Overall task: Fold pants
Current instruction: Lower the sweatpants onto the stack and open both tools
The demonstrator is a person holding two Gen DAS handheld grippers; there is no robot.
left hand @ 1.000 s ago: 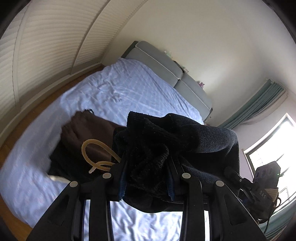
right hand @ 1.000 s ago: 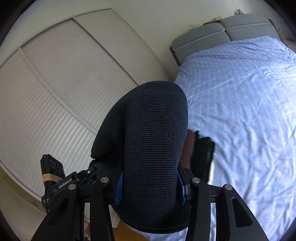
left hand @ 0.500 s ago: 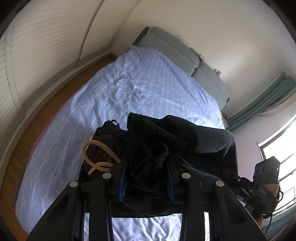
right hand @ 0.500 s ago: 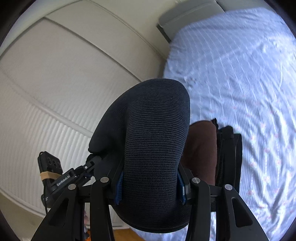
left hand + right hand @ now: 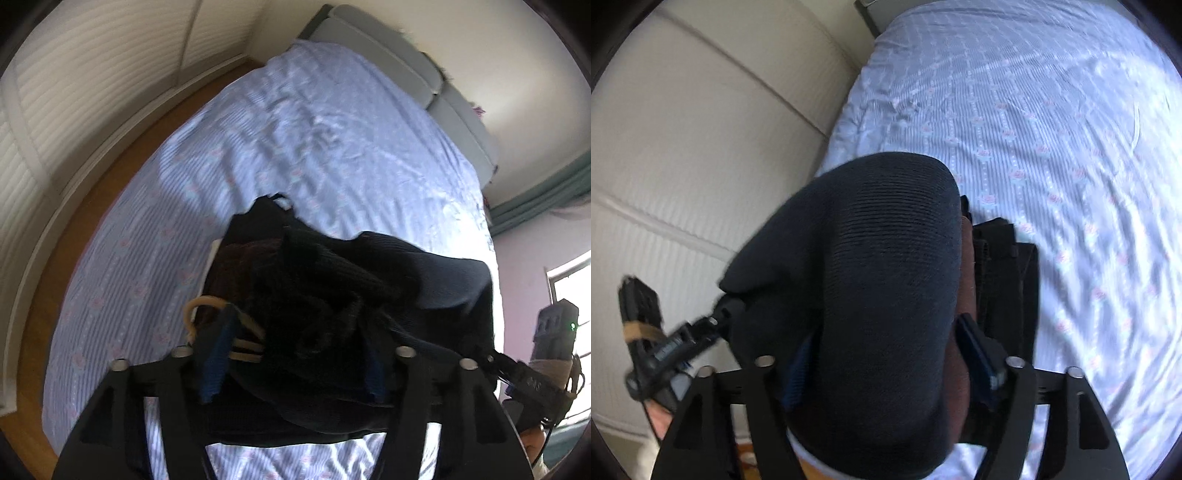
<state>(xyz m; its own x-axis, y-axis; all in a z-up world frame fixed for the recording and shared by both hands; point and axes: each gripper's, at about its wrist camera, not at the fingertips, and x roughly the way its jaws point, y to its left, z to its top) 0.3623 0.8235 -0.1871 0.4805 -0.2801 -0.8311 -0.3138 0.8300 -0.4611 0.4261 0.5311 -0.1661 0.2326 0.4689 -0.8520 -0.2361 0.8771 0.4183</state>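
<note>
Folded dark navy knit pants (image 5: 369,295) span both grippers, just above a stack of folded clothes: a brown garment (image 5: 251,254) on black ones (image 5: 258,221). My left gripper (image 5: 295,362) is opening; its blue pads (image 5: 214,354) stand apart from the bunched end of the pants lying between them. In the right wrist view the rounded fold of the pants (image 5: 886,277) fills the middle. The right gripper (image 5: 890,362) is opening too, and its blue pad (image 5: 979,350) stands clear of the cloth. Brown (image 5: 967,266) and black (image 5: 1008,280) garments show beside the fold.
The stack lies near the foot of a bed with a light blue striped sheet (image 5: 332,129) and a grey headboard (image 5: 406,62). White slatted wardrobe doors (image 5: 74,92) and a strip of wooden floor (image 5: 110,192) run along the bed's side. A window (image 5: 569,280) is at right.
Both grippers have come down towards the bed and tilted downward with the pants, onto the stack of clothes. Both pairs of jaws have spread wider, off the cloth.
</note>
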